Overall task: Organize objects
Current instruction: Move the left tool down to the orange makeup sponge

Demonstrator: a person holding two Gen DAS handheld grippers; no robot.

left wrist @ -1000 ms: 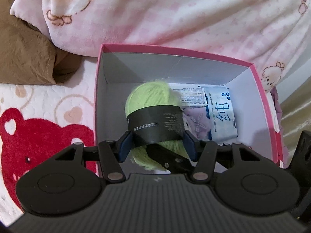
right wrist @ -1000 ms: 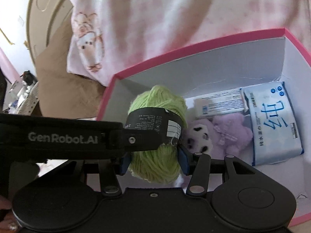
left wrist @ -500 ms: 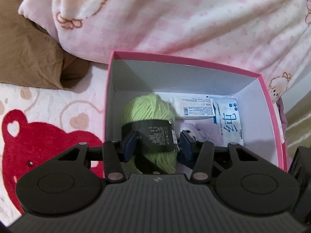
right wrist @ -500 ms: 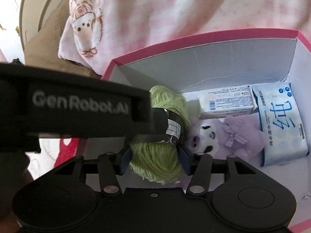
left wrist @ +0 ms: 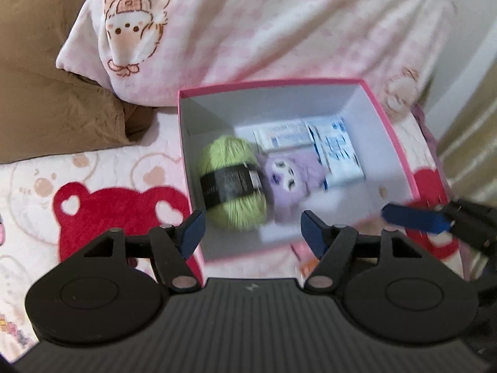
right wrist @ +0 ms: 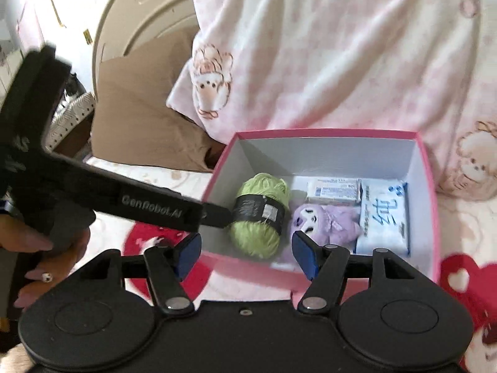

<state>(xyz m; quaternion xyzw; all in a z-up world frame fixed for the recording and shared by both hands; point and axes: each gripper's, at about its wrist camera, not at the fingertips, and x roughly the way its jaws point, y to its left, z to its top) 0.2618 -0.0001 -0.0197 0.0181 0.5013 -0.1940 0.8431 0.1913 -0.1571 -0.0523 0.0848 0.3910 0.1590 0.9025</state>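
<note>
Yarn (left wrist: 232, 183) lies inside box (left wrist: 400, 155) on the bed beside plush (left wrist: 292, 183), soap (right wrist: 334, 190) and wipes (right wrist: 383, 217); left tongs (left wrist: 250, 233) and right tongs (right wrist: 247, 256) both released, empty; packing looks near done.

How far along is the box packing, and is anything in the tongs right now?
Done: the green yarn, purple plush, tissue pack and small white carton all lie inside the pink box. In hand: nothing; the left tongs and right tongs are both open outside the near wall. Left: I can't tell; no other loose item shows clearly on the bedspread.
</note>
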